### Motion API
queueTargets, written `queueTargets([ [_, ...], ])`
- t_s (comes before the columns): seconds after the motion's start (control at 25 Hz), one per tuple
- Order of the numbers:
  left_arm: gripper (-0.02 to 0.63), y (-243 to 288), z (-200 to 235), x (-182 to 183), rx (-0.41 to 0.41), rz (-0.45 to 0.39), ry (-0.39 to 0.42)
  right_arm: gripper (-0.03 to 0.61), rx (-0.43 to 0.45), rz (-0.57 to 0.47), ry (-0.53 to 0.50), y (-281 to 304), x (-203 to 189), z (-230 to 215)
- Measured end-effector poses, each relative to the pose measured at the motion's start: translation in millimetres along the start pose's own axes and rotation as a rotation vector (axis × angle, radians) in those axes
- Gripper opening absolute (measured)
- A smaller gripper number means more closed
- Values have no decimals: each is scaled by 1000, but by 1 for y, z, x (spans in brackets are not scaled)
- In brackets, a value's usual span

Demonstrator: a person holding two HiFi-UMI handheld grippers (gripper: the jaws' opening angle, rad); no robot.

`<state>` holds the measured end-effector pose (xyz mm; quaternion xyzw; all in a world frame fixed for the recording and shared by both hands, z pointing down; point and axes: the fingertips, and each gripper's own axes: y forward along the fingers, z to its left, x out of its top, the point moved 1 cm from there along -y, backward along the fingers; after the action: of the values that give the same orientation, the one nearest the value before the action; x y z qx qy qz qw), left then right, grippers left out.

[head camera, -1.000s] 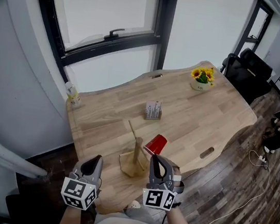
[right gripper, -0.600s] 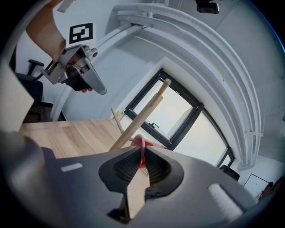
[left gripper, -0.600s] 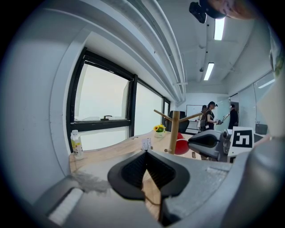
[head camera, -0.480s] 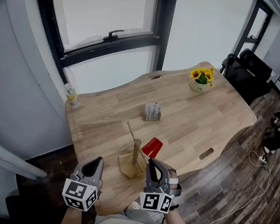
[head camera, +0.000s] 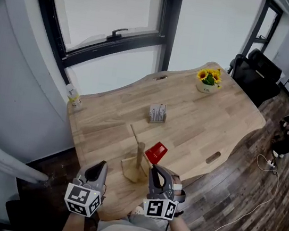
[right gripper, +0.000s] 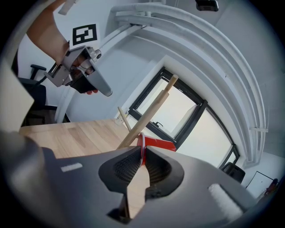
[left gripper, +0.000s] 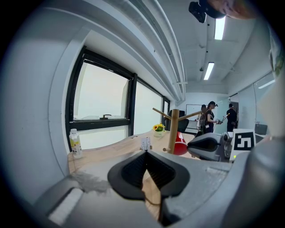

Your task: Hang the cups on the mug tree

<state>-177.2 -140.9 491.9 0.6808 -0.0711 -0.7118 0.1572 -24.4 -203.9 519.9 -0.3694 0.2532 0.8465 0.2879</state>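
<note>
Task item: We found one red cup (head camera: pixel 155 152) held in the air above the desk (head camera: pixel 213 122). It was tipped on its side, just beside the post of the mug tree (head camera: pixel 138 162), and was not yet on any peg.
Grip: The right tongs (head camera: pixel 154 168) were closed on the cup's rim, with one pad inside the wall and one outside. We judged that this rim hold left the body free to be turned and steered toward a peg.
Mug tree: It stood upright near the desk's near edge, a post on a flat base with slanted pegs. Every peg we could see was bare.
Idle tool: The left tongs (head camera: pixel 96 170) were closed with nothing between them. They were held low at the near edge, apart from the tree, which we judged kept them clear of the working side.
Stage: We judged this to be the approach to a peg, with the hanging itself not done.
Risk: Nothing steadied the tree, so in our opinion a nudge from the cup could shift it. A hold on the thin rim could also slip.
Surroundings: A flower pot (head camera: pixel 208 82) stood at the far end and a bottle (head camera: pixel 74 96) at the left corner, both well apart from the work.
</note>
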Motion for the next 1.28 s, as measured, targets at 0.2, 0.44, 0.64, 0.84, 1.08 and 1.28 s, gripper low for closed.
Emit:
queueTargets([
  [0.2,3,2,-2,-1,-3,5,0,25,23,15,13,0,-7,7],
  [0.44,3,3,-3,-3,-3,6,3,26,30,25,32,0,-13,8],
  [0.64,3,1,-3,-2,-2,5,4,28,37,27,72,-1,-12,6],
  [0.84,3,0,-7,-2,-7,1,7,3,36,16,186,-8,-6,-4],
  [1.08,3,-3,-12,2,-18,-7,7,3,61,20,374,-19,2,-14],
  [1.28,3,-4,-18,5,-31,-20,3,3,101,37,489,-27,10,-14],
])
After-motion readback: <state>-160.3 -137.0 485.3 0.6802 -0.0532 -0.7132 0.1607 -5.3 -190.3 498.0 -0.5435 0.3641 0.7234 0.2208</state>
